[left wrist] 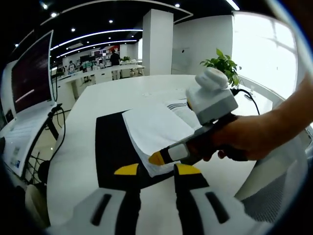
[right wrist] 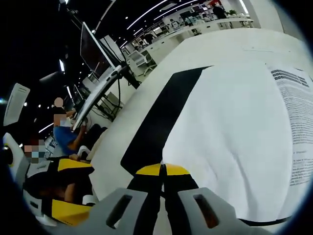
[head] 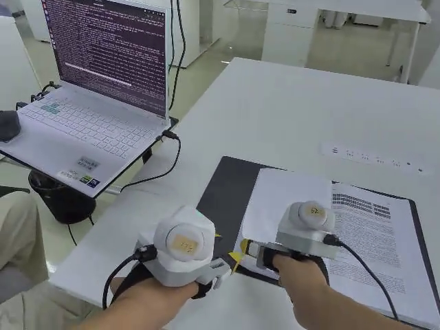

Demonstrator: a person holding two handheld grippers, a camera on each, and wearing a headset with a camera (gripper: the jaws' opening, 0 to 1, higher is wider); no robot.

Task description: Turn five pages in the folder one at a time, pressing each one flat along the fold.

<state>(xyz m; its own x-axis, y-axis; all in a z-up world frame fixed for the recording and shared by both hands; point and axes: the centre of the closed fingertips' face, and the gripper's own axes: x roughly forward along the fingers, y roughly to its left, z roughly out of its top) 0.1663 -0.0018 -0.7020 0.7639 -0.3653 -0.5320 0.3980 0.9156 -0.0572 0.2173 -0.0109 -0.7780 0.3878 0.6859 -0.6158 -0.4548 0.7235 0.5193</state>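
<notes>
A black folder lies open on the white table, with a printed page flat on its right half. A blank white page arches over the fold, its lower corner raised. My right gripper is shut on that corner; in the right gripper view its yellow tips meet at the edge of the page, beside the black cover. My left gripper stands open just before the folder's front edge, close to the right gripper and the page.
An open laptop sits on a side stand at the left, its cable hanging to the table edge. A white power strip lies beyond the folder. A potted plant stands at the far end.
</notes>
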